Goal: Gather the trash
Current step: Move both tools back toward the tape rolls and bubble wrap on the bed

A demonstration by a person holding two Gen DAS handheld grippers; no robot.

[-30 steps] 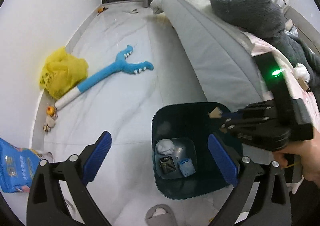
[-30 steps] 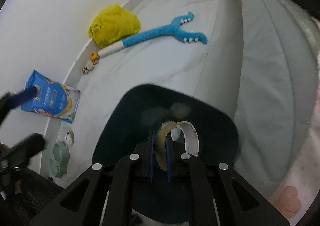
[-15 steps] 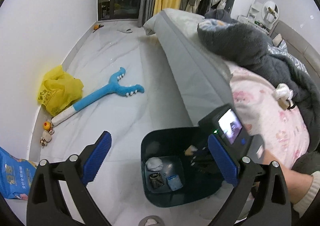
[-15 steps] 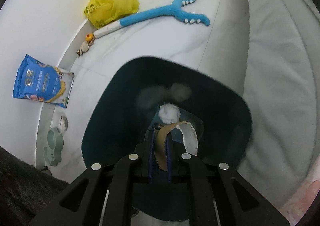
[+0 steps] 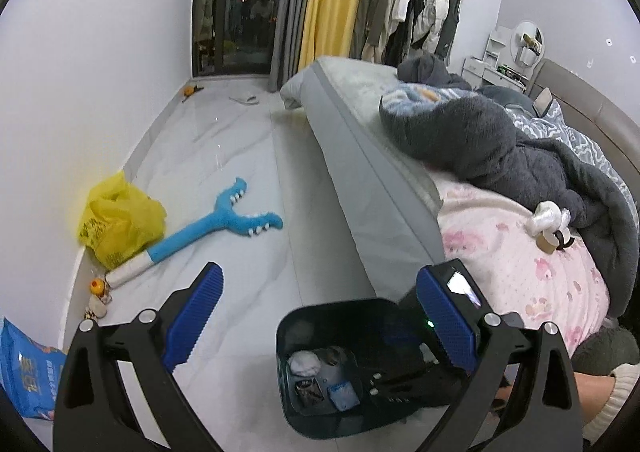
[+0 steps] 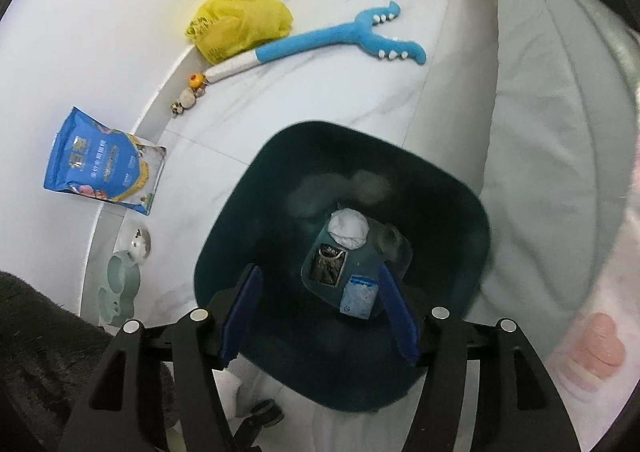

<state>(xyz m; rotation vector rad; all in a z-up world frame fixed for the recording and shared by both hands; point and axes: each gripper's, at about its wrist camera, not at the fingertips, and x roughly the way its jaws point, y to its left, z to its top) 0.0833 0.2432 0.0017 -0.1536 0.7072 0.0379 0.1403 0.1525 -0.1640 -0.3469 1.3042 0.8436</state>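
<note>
Now the right tool (image 6: 320, 316) is held wide and empty over the dark bin (image 6: 460, 208); the left tool (image 5: 320, 316) is likewise spread wide.

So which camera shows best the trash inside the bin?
The right wrist view: it looks straight down into the dark bin at the white wad. The left wrist view shows the same wad smaller and at an angle.
</note>
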